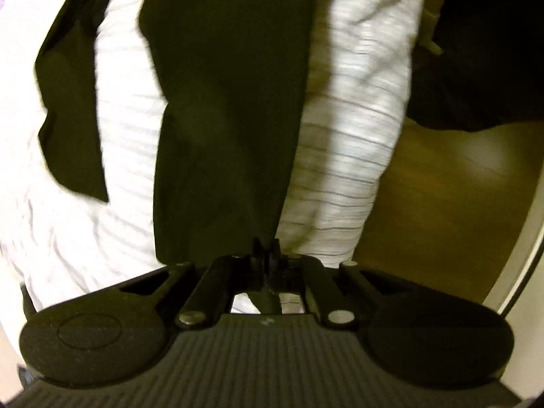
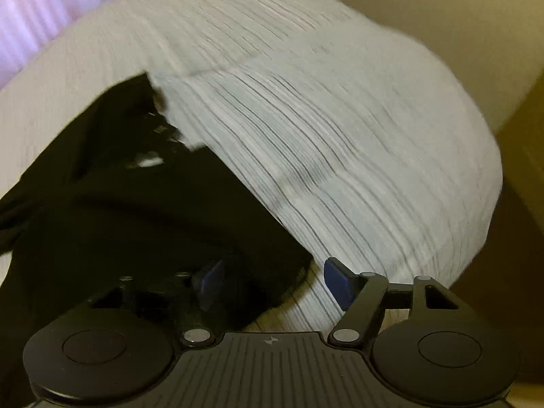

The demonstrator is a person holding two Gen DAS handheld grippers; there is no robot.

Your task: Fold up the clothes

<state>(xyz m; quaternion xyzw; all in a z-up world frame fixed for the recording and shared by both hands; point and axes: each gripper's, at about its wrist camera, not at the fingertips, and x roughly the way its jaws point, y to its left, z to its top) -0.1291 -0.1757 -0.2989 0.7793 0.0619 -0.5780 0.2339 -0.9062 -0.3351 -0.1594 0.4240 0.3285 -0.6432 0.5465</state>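
Left gripper (image 1: 267, 255): jaws clamped on black garment (image 1: 231, 119), lifting it at 12 o'clock | right gripper (image 2: 272, 285): jaws apart, empty, over striped bedding (image 2: 340, 136).

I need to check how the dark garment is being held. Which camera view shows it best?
The left wrist view: the dark garment runs straight from the shut left tool across the striped white bedding. The right wrist view shows only a blurred dark heap beside the open right tool.
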